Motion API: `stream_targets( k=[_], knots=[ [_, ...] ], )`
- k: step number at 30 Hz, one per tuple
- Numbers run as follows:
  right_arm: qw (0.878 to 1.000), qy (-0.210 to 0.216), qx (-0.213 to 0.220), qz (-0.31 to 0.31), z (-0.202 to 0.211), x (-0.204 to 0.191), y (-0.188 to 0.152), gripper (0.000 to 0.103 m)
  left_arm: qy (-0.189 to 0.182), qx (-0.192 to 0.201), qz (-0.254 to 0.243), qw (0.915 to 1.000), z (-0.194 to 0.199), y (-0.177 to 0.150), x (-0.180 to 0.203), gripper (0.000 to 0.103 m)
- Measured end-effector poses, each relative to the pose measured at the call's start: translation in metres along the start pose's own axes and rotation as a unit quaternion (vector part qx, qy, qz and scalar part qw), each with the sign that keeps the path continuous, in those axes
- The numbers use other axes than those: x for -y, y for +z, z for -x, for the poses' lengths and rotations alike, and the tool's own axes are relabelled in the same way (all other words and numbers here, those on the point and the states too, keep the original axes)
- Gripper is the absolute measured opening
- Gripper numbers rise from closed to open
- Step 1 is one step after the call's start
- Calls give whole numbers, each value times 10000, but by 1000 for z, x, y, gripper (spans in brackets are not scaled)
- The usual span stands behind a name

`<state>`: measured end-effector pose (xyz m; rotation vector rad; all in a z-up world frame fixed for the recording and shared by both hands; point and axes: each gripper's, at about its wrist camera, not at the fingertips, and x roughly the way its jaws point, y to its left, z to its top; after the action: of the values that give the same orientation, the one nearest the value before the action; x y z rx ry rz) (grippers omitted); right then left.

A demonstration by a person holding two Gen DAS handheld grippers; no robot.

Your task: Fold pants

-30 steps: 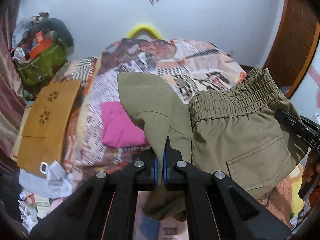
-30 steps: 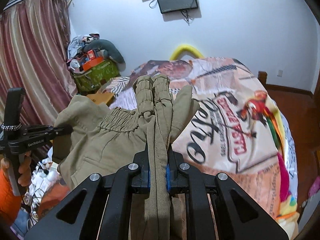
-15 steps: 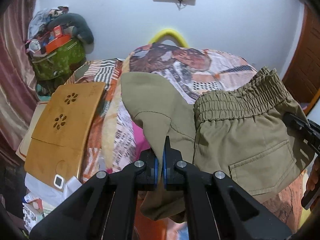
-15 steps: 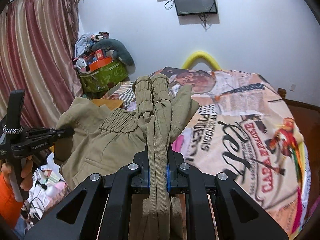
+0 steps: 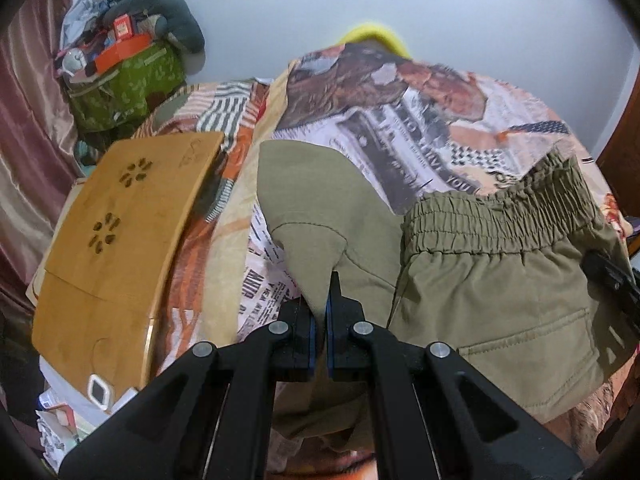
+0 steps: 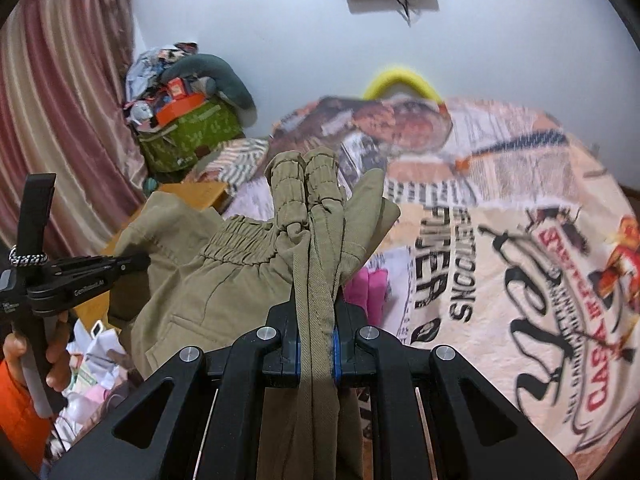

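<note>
The olive-green pants (image 5: 492,280) hang in the air between my two grippers above the bed. My left gripper (image 5: 319,316) is shut on a corner of the pants fabric. My right gripper (image 6: 316,320) is shut on the bunched elastic waistband end of the pants (image 6: 308,208). In the left wrist view the right gripper (image 5: 612,280) shows at the right edge, against the pants. In the right wrist view the left gripper (image 6: 132,261) shows at the left, gripping the pants, with the hand that holds it.
The bed carries a newspaper-print blanket (image 6: 500,200). A wooden lap tray (image 5: 116,248) lies at its left side. A pink garment (image 6: 366,292) lies on the blanket. A green bag piled with clutter (image 6: 188,128) stands by the curtain. A yellow curved bar (image 6: 400,76) stands at the bed's head.
Both grippers have moved forward over the bed with the pants held between them. The pink garment has gone out of the left wrist view, hidden under the pants.
</note>
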<state>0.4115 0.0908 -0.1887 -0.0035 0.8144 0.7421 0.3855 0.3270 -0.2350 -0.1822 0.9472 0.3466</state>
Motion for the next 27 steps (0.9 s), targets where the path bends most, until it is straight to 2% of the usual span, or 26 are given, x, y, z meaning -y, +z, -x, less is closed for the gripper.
stream_targets(
  k=[7, 11, 12, 14, 17, 22, 27],
  knots=[
    [9984, -72, -544, -100, -38, 14, -22, 9, 132, -533, 139, 9984, -62, -16, -10, 4],
    [9971, -87, -744, -125, -39, 21, -31, 14, 227, -721, 43, 9971, -78, -25, -17, 18],
    [9969, -75, -766, -138, -37, 22, -32, 18, 285, -786, 21, 9965, -81, -28, -20, 18],
    [9968, -103, -785, -121, -30, 23, -33, 19, 353, -890, -12, 9954, -83, -32, -25, 20],
    [9956, -244, -903, -47, -20, 21, -36, 23, 411, -901, -53, 9951, -77, -36, -29, 29],
    [9963, -296, -811, -46, 4, 12, -43, 47, 400, -666, -232, 9967, -44, -44, -21, 41],
    [9987, -283, -420, 41, 44, -1, -33, 50, 273, -256, -425, 9984, 9, -46, -5, 51]
  ],
)
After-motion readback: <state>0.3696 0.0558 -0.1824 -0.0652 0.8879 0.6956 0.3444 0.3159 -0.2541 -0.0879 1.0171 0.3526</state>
